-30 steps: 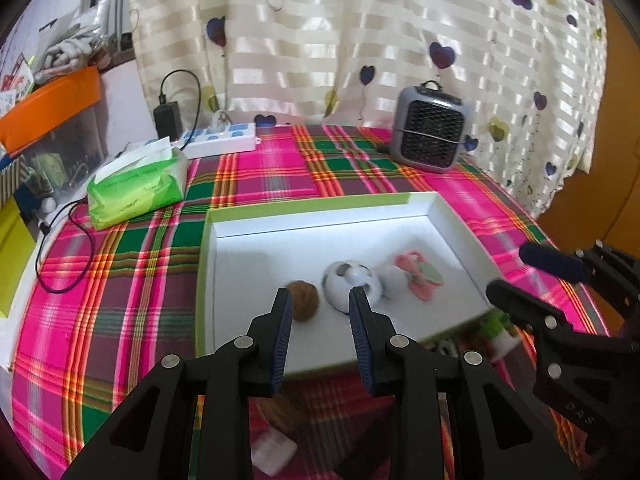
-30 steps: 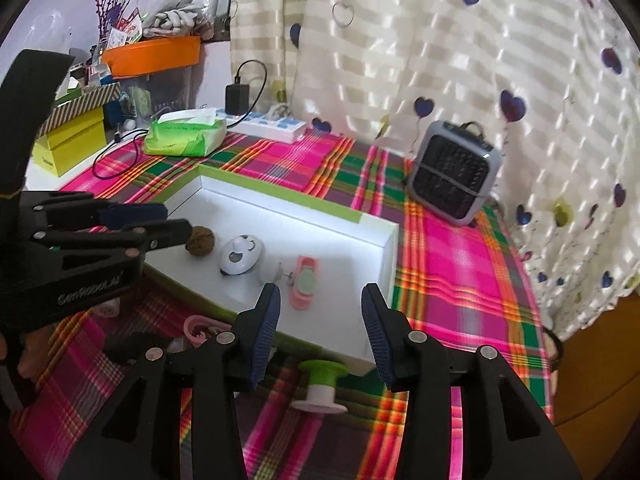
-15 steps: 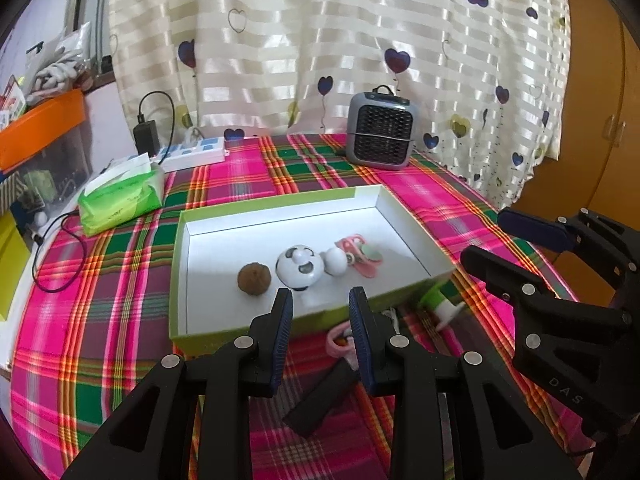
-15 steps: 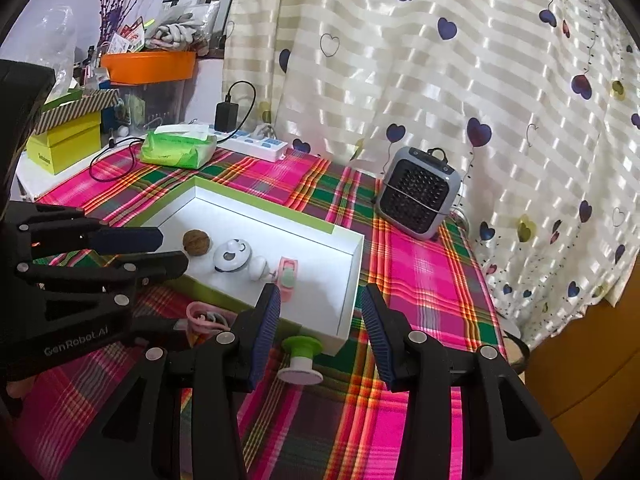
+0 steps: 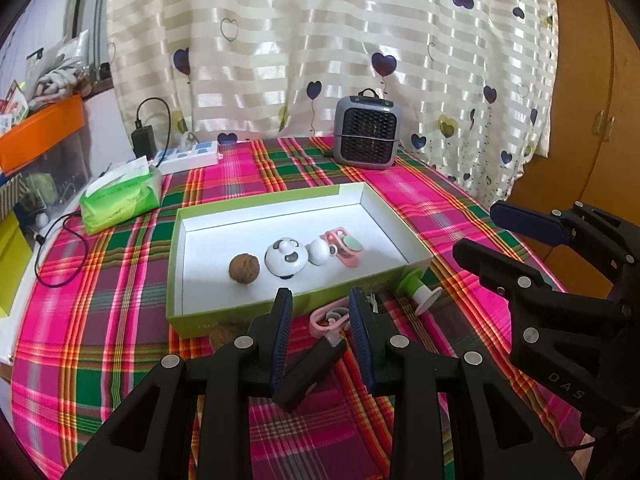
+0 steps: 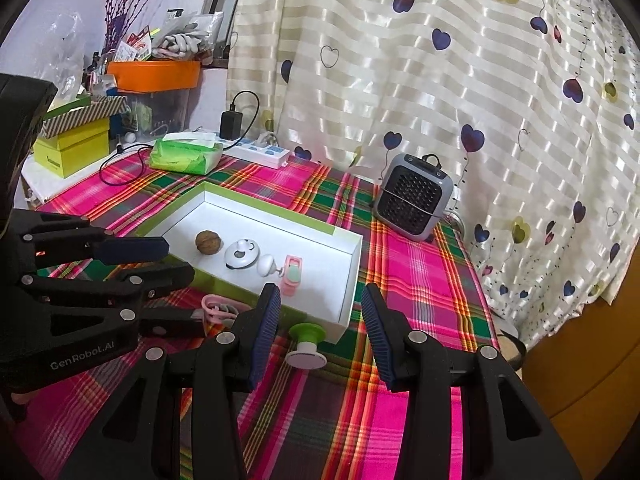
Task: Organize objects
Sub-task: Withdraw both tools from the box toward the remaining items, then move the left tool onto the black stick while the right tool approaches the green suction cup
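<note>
While hovering above the plaid tablecloth on the near side of the green-sided box, left gripper parted by a moderate gap, nothing between its blue pads; right gripper spread wider, likewise holding nothing. Just short of the box's near wall: a pink clip and a dark flat object lying on the cloth, seen between the left gripper's fingers, with a green-and-white spool tipped on its side close to the box's near right corner, framed between the right gripper's fingers. Inside the box, lined up across its white floor from left to right: a brown walnut, a white round toy with dark patches, a small white ball touching or nearly touching it, and a pink-and-green piece just beside the ball. Left of the box, a green tissue pack and a looping black cable. Beyond the box, a white power strip with a black charger to the far left and a small grey heater to the far right. Farther back still, a striped curtain with heart prints; off the box's far left, an orange bin and yellow-green cartons stacked on a side shelf.
</note>
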Motion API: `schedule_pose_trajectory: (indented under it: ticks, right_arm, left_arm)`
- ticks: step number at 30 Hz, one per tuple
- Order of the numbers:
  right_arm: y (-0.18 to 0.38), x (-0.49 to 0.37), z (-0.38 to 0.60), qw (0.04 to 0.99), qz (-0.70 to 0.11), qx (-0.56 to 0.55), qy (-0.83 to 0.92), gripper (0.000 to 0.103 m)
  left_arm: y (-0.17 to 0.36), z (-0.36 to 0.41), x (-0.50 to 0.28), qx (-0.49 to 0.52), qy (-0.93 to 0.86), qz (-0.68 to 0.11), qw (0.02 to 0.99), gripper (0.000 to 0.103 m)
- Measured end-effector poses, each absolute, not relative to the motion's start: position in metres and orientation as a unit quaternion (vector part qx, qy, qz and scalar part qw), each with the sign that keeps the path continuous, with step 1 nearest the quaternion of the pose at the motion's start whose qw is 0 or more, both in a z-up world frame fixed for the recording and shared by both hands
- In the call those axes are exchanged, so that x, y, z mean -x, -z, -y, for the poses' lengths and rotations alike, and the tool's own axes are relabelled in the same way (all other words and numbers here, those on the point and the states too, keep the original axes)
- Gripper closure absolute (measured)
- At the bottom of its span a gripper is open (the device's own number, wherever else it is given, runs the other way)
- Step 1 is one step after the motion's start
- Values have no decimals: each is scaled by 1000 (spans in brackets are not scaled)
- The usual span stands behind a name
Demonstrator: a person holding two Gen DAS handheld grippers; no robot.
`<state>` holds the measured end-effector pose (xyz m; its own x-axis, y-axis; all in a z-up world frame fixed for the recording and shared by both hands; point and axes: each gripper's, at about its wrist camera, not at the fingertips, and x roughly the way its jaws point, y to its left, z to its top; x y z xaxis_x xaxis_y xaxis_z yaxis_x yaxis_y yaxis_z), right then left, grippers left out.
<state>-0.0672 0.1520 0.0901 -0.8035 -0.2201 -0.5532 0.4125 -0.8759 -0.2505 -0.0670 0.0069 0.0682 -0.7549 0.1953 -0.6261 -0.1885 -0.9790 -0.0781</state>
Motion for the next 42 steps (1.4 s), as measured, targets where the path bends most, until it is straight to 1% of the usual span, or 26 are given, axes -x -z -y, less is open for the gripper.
schedule_pose_trajectory:
  ticks: [3, 8, 15, 28, 42]
  right_arm:
    - [-89, 64, -154, 182, -170, -266, 931, 59]
    - [-83, 63, -163, 220, -124, -284, 925, 59]
    - [-70, 63, -172, 218, -104, -306, 921, 59]
    - [-57, 60, -176, 221, -98, -326, 914, 59]
    - [-53, 64, -172, 226, -100, -332, 910, 59]
  left_arm:
    - [-67, -6, 64, 335, -936, 8, 106, 76]
    - [-60, -4, 56, 336, -935, 14, 112, 76]
    - [-51, 5, 46, 340, -933, 15, 112, 76]
    - [-39, 5, 40, 352, -928, 6, 118, 76]
    - [-43, 3, 41, 349, -931, 2, 107, 76]
